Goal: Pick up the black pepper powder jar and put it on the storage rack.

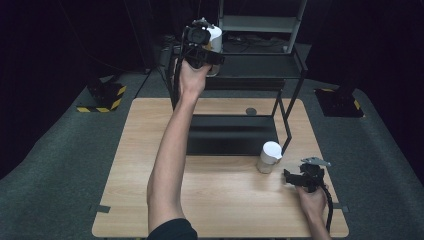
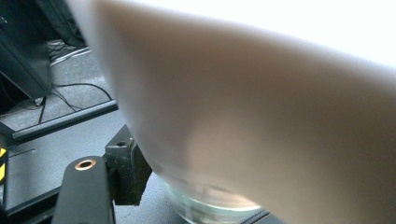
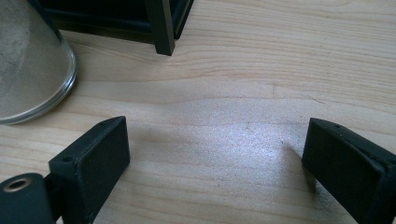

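Observation:
A glass jar with a white lid stands at the left end of the black rack's upper shelf. My left gripper is raised there and shut on this jar. In the left gripper view the jar looms close and blurred, and one black pad lies against its side. A second jar with a white lid stands on the wooden table in front of the rack. My right gripper rests just right of it, open, with bare wood between its jaws.
The rack's lower tray lies on the table behind the second jar, and a rack leg comes down near that jar. A small dark disc sits at the table's far edge. Dark floor surrounds the table.

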Action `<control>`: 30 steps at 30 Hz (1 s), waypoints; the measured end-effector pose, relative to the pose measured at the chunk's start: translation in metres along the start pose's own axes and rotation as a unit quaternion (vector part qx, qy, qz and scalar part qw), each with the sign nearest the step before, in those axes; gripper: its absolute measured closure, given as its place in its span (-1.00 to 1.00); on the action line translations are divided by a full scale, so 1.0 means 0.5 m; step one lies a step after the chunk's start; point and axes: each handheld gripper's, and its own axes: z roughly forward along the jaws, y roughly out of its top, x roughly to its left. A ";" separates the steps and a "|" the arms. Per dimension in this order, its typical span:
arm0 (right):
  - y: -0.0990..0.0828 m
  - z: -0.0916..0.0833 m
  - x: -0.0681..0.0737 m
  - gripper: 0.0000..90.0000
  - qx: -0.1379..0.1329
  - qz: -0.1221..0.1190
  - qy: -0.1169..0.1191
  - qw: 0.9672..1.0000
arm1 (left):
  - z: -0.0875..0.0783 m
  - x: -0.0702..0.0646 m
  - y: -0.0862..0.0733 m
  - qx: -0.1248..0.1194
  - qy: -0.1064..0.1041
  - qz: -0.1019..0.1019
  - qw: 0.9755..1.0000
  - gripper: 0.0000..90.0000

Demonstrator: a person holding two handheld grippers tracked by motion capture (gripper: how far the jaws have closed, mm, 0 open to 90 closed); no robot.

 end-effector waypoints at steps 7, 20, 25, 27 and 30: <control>0.000 0.000 0.000 -0.84 0.000 0.001 0.000 1.000 | -0.001 0.008 -0.013 -0.003 -0.011 0.004 1.000 -0.67; 0.000 0.000 0.000 -0.84 0.000 0.000 0.000 1.000 | -0.031 0.005 -0.047 -0.009 -0.012 0.016 1.000 -0.87; 0.000 0.000 0.000 -0.84 0.000 0.001 0.000 1.000 | -0.044 0.006 -0.062 -0.010 -0.012 0.021 1.000 -0.87; 0.000 0.000 0.000 -0.84 0.000 0.001 0.000 1.000 | -0.048 0.006 -0.068 -0.011 -0.009 0.023 1.000 -0.87; 0.000 0.000 0.000 -0.84 0.000 0.001 0.000 1.000 | -0.055 0.008 -0.080 -0.016 -0.009 0.022 1.000 -0.86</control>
